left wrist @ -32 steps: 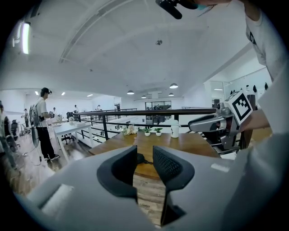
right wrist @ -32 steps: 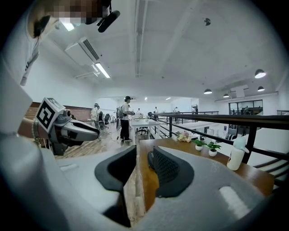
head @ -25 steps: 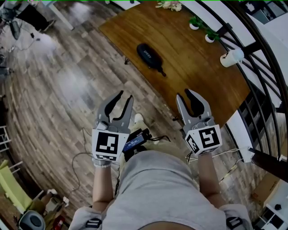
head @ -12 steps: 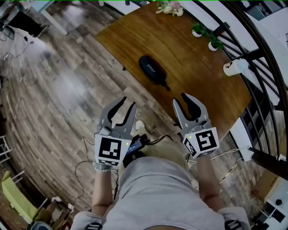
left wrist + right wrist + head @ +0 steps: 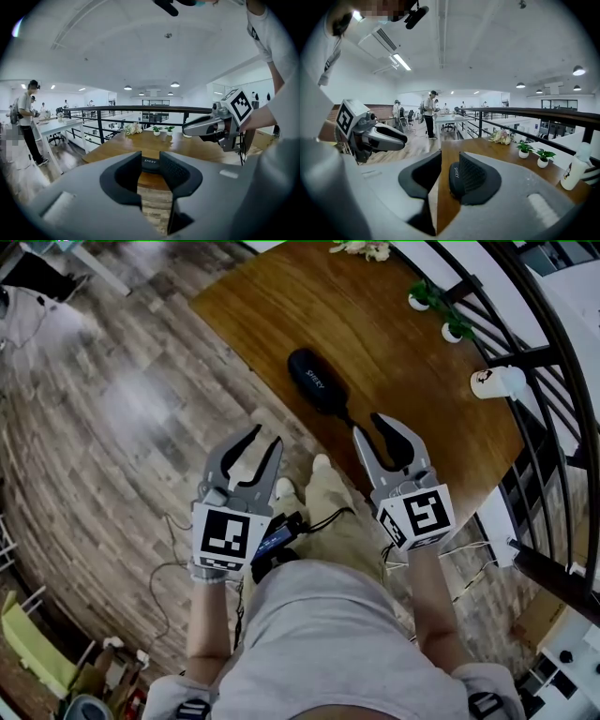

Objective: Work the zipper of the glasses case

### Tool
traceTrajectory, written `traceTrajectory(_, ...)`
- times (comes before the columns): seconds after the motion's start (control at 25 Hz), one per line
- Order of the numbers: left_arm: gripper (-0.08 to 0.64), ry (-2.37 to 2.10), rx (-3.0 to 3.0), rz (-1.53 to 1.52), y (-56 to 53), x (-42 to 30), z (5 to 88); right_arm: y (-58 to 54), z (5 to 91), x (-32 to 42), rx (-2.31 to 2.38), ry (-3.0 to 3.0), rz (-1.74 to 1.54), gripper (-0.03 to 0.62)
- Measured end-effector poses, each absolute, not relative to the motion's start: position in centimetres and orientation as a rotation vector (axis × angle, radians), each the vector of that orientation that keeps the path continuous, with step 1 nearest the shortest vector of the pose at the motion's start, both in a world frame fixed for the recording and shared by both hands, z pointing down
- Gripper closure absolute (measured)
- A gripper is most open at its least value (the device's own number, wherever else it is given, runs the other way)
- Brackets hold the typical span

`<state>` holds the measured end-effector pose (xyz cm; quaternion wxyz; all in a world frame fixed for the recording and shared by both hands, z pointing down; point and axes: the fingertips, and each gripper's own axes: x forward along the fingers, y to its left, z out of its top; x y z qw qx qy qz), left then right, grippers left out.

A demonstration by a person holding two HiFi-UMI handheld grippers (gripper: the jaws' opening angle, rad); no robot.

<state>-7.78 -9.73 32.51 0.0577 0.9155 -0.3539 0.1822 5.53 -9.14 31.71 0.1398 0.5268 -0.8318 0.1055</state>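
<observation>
Nearest you, your left tool (image 5: 262,439) hangs over the wood-plank floor (image 5: 112,427), short of the black oval zip-up glasses case (image 5: 319,382) and to its left. Its jaws are opening, with nothing between them. In the left gripper view only floor and the distant case show in the gap. The cube on it carries a black-and-white square marker (image 5: 225,538).

Your right tool (image 5: 367,425) sits just short of the near end of the glasses case, where a short black tail (image 5: 348,414) sticks out. Its jaws stand apart and grip nothing; whether a tip touches that tail cannot be told. In the right gripper view the case lies beyond the jaws, partly behind the right one.

The glasses case lies flat near the close edge of the brown wooden surface (image 5: 272,296), closed as far as can be seen. Small white lettering on its top reads "SHERY".

Beyond the case and to its right stand two small green plants in white pots (image 5: 424,298) and a white bottle (image 5: 497,382), beside the black metal railing (image 5: 525,357). Straight past the case, at the far edge, lies a pale bunch of flowers (image 5: 361,249).
</observation>
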Motion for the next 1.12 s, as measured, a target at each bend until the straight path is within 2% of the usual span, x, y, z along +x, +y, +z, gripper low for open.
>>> traceTrajectory(0.44, 0.429, -1.043, 2.707, 0.596, -11.7, -5.6, 35.3, -13.0, 35.0, 5.8, 1.364, -2.416, 0.385, 0.477)
traceTrajectory(1.12, 0.422, -0.981, 2.606, 0.655, -13.6, -2.2, 40.7, -18.0, 42.1, 5.3, 1.164, -2.388, 0.564, 0.437)
